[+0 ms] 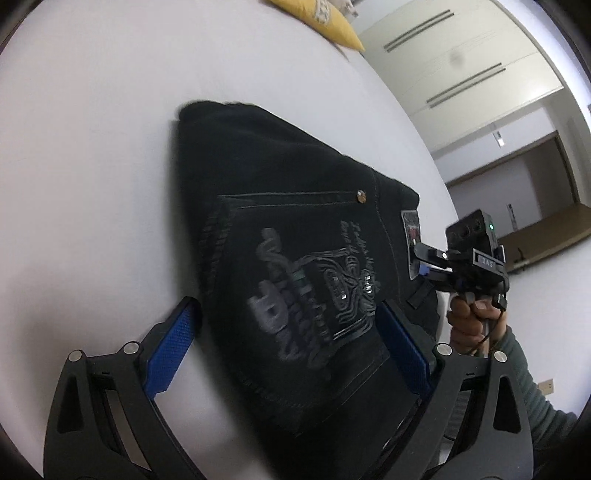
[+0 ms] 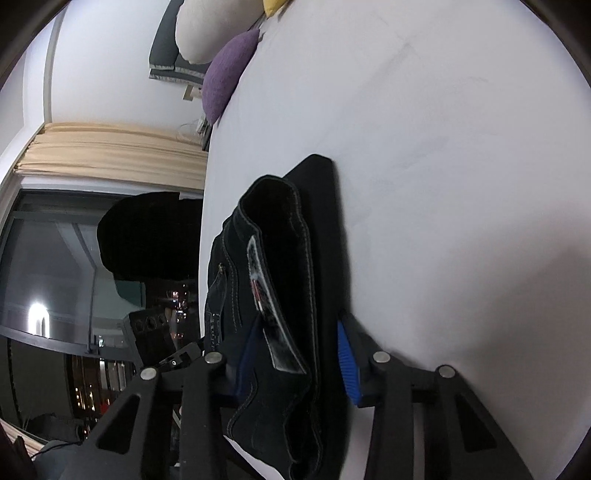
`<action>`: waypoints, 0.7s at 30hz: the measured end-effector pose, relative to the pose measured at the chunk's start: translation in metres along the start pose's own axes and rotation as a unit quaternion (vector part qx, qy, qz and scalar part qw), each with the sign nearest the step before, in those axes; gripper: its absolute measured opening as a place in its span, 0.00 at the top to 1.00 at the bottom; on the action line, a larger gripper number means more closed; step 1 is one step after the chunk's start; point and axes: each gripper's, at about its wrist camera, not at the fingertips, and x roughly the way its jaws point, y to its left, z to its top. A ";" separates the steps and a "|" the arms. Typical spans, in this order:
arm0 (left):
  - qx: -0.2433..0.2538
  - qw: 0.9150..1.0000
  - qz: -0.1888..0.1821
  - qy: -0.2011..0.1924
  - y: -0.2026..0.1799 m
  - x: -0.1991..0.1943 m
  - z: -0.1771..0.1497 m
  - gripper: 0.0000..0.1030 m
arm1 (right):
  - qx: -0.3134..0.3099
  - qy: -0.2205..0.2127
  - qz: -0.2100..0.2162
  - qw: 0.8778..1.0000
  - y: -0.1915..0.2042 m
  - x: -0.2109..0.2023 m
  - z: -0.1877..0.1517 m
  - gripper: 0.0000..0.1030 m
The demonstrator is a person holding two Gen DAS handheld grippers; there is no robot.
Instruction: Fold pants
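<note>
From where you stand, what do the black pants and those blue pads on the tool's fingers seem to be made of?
The pants look like black denim or a brushed, suede-like cotton: matte nap, pale contrast stitching, a metal rivet, a glossy waistband patch. The blue pads look like textured rubber or plastic, dotted with a fine grip pattern; I cannot tell which.

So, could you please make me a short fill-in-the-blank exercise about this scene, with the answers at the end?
1. The folded pants are ____ in colour.
2. The pants lie on a ____ surface.
3. The pads of the left claw are ____ in colour.
4. At the far edge of the surface, beside a yellow cushion, lies a ____ cushion.

Missing words: black; white; blue; purple
</note>
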 end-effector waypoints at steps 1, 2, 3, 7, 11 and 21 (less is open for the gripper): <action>0.000 1.000 -0.005 0.005 -0.002 0.001 0.001 0.10 | -0.001 0.001 -0.001 1.000 0.002 0.003 0.000 0.59; -0.001 1.000 -0.006 0.011 -0.004 0.005 0.003 0.14 | -0.003 0.002 -0.001 1.000 0.003 0.006 0.001 0.59; -0.002 1.000 -0.004 0.012 -0.005 0.007 0.004 0.20 | -0.006 0.003 -0.004 1.000 0.006 0.009 0.001 0.60; -0.051 0.999 -0.016 0.008 0.008 0.007 0.009 0.63 | -0.018 -0.006 -0.028 0.999 0.016 0.011 -0.001 0.70; -0.074 0.996 -0.045 -0.002 0.011 0.002 0.009 0.79 | -0.038 -0.027 -0.034 0.998 0.041 0.010 -0.005 0.78; -0.059 0.992 -0.075 -0.079 0.005 -0.042 0.031 0.84 | -0.116 -0.041 -0.019 0.992 0.125 0.011 0.027 0.80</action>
